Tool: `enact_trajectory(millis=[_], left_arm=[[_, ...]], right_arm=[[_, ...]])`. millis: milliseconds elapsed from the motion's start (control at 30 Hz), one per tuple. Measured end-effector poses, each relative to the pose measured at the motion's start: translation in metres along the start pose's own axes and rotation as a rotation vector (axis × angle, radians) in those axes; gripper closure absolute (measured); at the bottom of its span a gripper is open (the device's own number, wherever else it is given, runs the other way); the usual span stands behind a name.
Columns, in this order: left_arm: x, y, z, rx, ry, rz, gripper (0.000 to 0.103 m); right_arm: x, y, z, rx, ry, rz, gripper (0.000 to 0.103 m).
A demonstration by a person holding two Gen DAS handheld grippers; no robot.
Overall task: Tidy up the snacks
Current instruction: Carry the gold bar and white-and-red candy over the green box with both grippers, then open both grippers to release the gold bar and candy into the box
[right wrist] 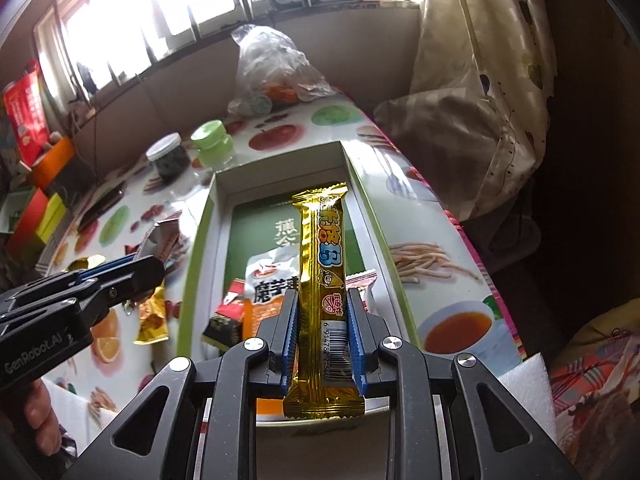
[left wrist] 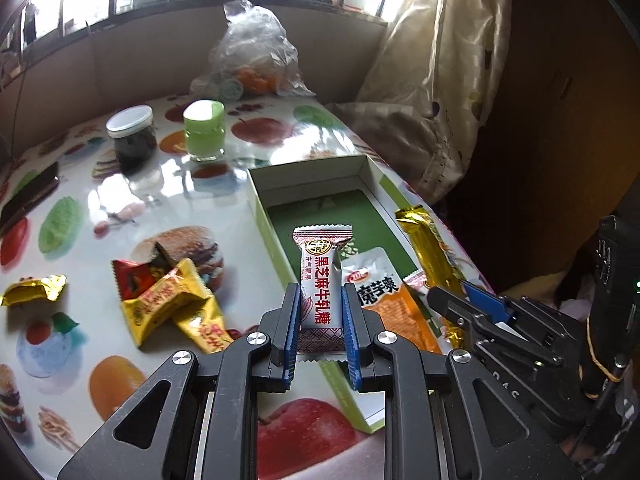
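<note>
1. White nougat packet [left wrist: 320, 292]: light, crinkly, slippery film; best taken across its flat middle. Pinched upright in the left gripper [left wrist: 320, 320] jaws, above the green box [left wrist: 260, 200].
2. Gold bar [right wrist: 322, 292]: long, thin, likely brittle (grip near mid-length). Pinched in the right gripper [right wrist: 322, 340] jaws, pointing forward over the box on the tabletop [left wrist: 80, 240].

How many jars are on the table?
2. A dark jar with a white lid stands at the far left, and a green jar with a green lid is just right of it. The plastic bag behind may hide more.
</note>
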State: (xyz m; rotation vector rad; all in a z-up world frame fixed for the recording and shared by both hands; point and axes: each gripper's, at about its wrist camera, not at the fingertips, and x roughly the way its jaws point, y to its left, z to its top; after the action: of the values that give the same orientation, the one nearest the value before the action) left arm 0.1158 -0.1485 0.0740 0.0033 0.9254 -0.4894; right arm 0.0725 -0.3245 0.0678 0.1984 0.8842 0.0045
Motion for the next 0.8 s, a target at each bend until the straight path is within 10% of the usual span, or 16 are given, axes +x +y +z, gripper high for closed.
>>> enact_trajectory(millis=[800], left_arm=[[0.031,-0.018,-0.005,0.029,0.08,-0.003,0.082]], right_arm=[[0.024,-0.002,0.005,-0.074,0.033,-0.041,0.081]])
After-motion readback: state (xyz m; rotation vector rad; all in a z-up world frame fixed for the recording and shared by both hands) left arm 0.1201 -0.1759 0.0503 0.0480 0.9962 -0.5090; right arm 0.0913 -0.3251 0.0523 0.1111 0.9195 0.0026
